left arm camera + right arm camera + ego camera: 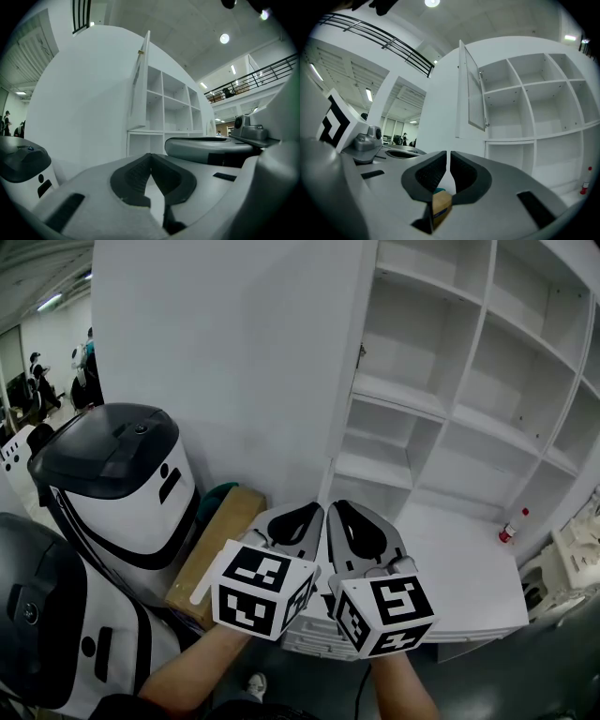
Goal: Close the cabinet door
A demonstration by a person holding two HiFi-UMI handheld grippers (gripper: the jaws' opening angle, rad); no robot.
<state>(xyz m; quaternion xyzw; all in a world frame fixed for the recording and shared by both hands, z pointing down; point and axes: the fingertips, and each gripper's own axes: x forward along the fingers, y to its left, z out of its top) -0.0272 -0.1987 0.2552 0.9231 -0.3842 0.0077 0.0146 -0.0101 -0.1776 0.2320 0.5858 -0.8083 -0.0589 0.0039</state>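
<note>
The white cabinet (441,409) with open shelf cells fills the right of the head view. Its door (349,399) stands open and juts out from the cabinet's left edge, edge-on to me. The door also shows in the left gripper view (140,79) and, with its slatted face, in the right gripper view (472,91). My left gripper (302,514) and right gripper (349,512) are held side by side in front of the door's lower end, apart from it. Both are shut with nothing between the jaws (150,157) (448,155).
Two white-and-black rounded machines (112,484) stand at the left. A cardboard box (211,545) with a teal thing (220,491) lies beside them against the white wall. A small red-capped bottle (507,532) stands on the cabinet's low ledge. People stand far off at the left.
</note>
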